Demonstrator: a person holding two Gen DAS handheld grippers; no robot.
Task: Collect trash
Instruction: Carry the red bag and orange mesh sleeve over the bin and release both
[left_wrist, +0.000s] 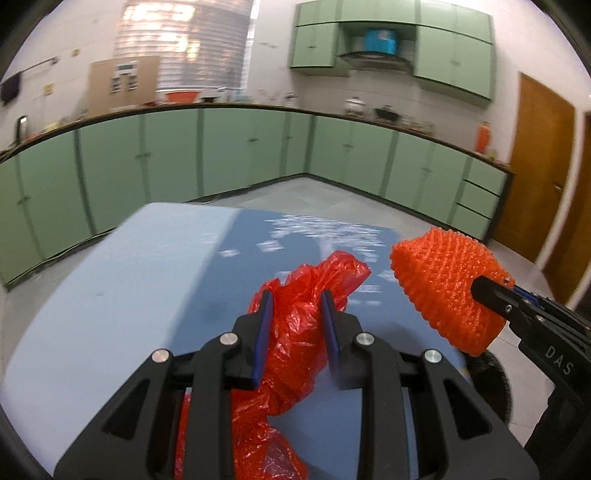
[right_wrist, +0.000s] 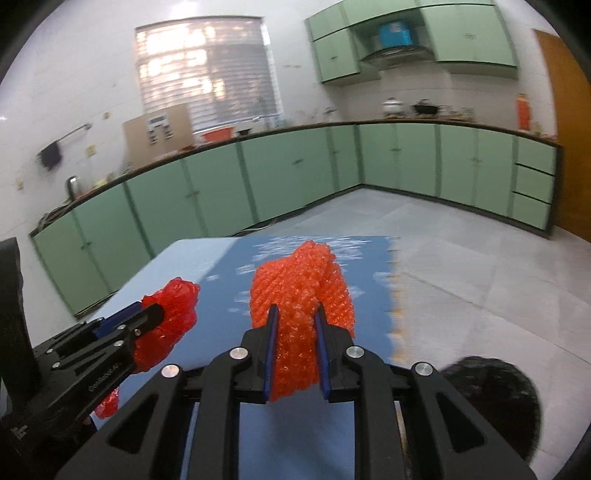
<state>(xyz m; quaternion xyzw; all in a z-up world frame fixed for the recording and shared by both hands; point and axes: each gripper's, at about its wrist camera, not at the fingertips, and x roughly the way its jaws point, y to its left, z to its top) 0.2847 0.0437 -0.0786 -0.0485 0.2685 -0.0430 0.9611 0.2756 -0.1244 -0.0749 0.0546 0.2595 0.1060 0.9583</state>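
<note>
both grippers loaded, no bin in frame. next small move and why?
Probably bring the right gripper toward the left gripper and push the orange foam net into the red plastic bag. Both are clamped and lifted over the blue table, side by side, and the bag is the only container visible.

Left black two-finger gripper (left_wrist: 295, 306), lower centre of frame, is clamping something; right black two-finger gripper (right_wrist: 295, 325), lower centre, is pinching likewise, both raised.
</note>
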